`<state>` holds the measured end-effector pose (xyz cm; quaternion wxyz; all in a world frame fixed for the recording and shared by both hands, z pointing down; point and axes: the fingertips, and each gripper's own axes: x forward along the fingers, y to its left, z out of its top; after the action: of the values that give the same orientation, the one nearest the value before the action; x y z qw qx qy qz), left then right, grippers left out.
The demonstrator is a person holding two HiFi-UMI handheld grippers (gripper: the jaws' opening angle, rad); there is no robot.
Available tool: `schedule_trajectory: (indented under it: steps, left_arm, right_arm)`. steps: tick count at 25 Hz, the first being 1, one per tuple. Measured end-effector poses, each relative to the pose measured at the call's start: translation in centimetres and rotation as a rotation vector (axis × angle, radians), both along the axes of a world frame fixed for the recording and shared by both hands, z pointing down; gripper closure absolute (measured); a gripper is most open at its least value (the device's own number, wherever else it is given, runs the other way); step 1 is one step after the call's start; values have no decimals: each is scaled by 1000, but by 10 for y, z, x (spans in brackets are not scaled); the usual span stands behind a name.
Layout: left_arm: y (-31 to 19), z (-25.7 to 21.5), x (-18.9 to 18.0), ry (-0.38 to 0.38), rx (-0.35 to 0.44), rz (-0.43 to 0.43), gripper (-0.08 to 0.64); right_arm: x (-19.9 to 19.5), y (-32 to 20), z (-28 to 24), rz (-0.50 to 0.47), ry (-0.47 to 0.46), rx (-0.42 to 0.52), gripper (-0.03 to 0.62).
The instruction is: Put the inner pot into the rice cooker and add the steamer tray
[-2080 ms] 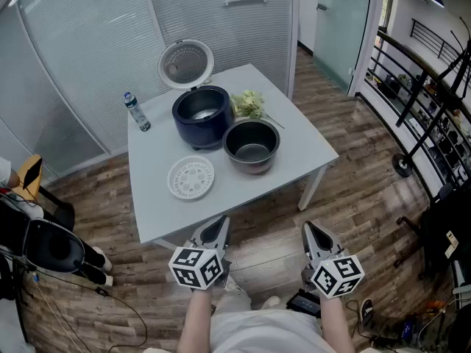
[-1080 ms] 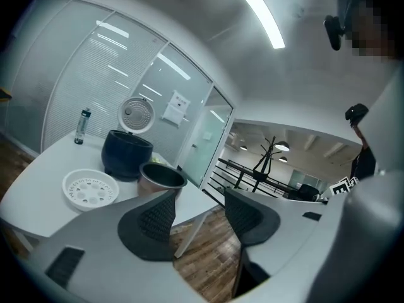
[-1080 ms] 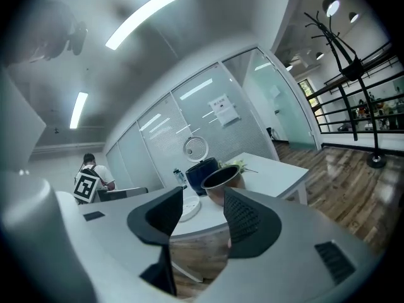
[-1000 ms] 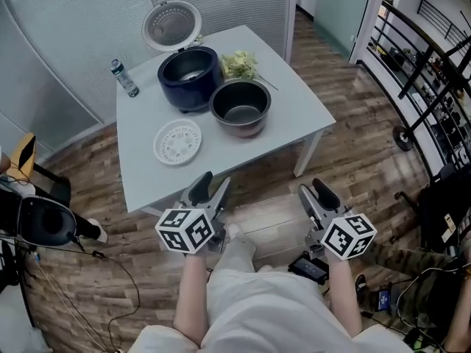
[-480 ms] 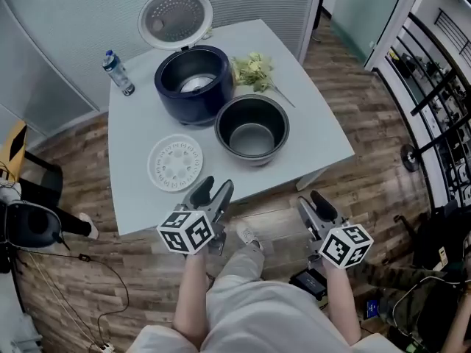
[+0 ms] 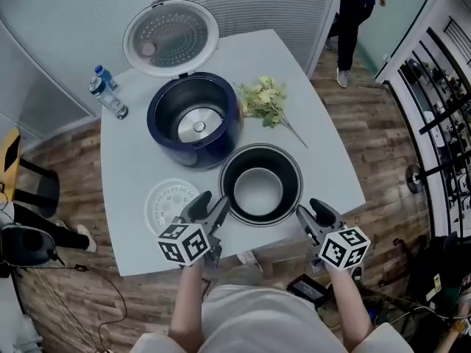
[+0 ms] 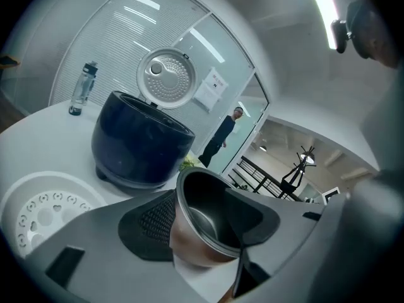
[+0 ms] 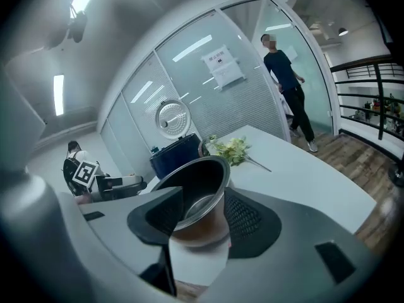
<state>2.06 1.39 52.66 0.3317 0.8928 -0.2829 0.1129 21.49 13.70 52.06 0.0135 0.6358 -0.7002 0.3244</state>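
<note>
**Inner pot about to get grabbed, and that rim looks slippery**

Both grippers are empty, fingers [image 7: 148, 223] spread wide. The left gripper [image 6: 213, 199] and right gripper [image 6: 305, 207] flank the inner pot [image 6: 260, 190]. It sits on the worktop [image 6: 324, 160] in front of the open rice cooker [image 6: 193, 120], with the steamer tray [image 6: 171, 201] left of it.

My worry is a pinch on only the thin rim, which could tilt or drop the pot. Compared with half a second back, the grippers are up close to the pot. Nothing on the worktop has shifted.

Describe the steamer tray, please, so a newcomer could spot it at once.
On the white table, look in front of the dark blue rice cooker, left of the metal inner pot. The steamer tray is the flat white perforated disc; its neighbours are both deep bowls.
</note>
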Motion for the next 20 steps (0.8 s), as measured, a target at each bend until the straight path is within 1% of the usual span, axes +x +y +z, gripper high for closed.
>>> schedule_trajectory:
  steps: [4, 10, 14, 20]
  left_arm:
    - [-17, 10, 8, -15, -32, 15, 327]
    - [-23, 25, 19, -20, -88, 28, 327]
    - [-26, 36, 21, -34, -119, 18, 327]
    - [-31, 42, 17, -49, -139, -23, 328]
  right_arm:
    - [13, -18, 4, 23, -17, -20, 393]
    - [25, -33, 10, 36, -31, -38, 393]
    - [30, -46, 19, 21, -51, -54, 393]
    - [36, -62, 26, -1, -83, -59, 394]
